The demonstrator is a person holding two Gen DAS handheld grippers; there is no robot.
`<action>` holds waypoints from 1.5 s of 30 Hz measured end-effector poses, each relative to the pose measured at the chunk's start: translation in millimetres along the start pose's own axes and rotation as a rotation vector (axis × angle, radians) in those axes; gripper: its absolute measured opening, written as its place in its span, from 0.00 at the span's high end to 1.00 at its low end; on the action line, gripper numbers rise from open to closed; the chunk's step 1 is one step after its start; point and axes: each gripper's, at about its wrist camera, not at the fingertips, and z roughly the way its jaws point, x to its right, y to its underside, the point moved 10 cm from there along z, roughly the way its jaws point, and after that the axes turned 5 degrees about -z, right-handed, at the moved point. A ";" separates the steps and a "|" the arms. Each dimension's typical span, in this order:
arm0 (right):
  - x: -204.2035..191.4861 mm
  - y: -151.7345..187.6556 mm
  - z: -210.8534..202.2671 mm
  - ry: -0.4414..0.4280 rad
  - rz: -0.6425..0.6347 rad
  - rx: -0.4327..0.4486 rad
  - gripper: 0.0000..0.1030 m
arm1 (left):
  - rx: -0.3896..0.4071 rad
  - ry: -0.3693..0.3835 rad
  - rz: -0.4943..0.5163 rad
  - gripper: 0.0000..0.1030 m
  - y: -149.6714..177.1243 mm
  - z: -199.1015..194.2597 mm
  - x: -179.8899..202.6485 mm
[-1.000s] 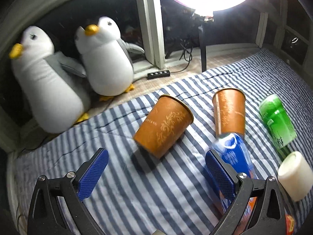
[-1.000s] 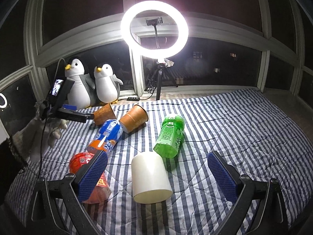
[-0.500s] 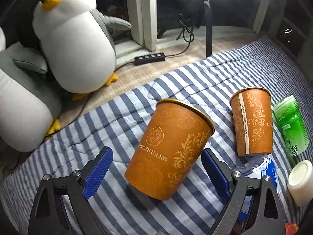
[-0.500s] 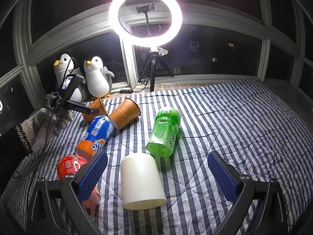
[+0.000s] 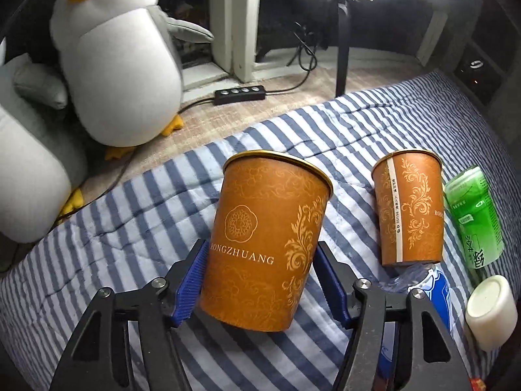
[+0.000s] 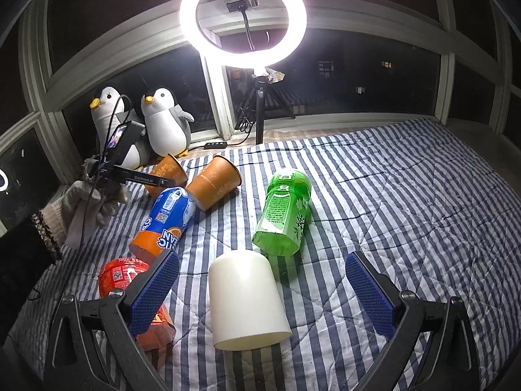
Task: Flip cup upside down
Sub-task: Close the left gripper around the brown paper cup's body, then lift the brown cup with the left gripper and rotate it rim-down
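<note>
The left claw [image 5: 262,280] squeezes the orange cup [image 5: 265,244] by its bottom part, above the striped blanket [image 5: 136,228]. A second orange cup [image 5: 408,208] lies close by on its right. The right claw [image 6: 260,296] is wide open and holds nothing, with a white cup [image 6: 246,299] lying between its fingers.

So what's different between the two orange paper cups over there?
The nearer orange cup sits between the blue pads of the left gripper; the farther orange cup lies free on the striped quilt, nothing gripping it. The nearer cup shows a round emblem and lettering; the farther cup shows its white seam strip. Both are orange with gold scrollwork and gold rims, rims pointing toward the window.
</note>
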 end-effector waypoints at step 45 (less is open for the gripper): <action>22.8 144.7 -161.8 0.014 -0.022 0.162 0.02 | 0.143 0.093 -0.286 0.34 286.3 -161.9 266.3</action>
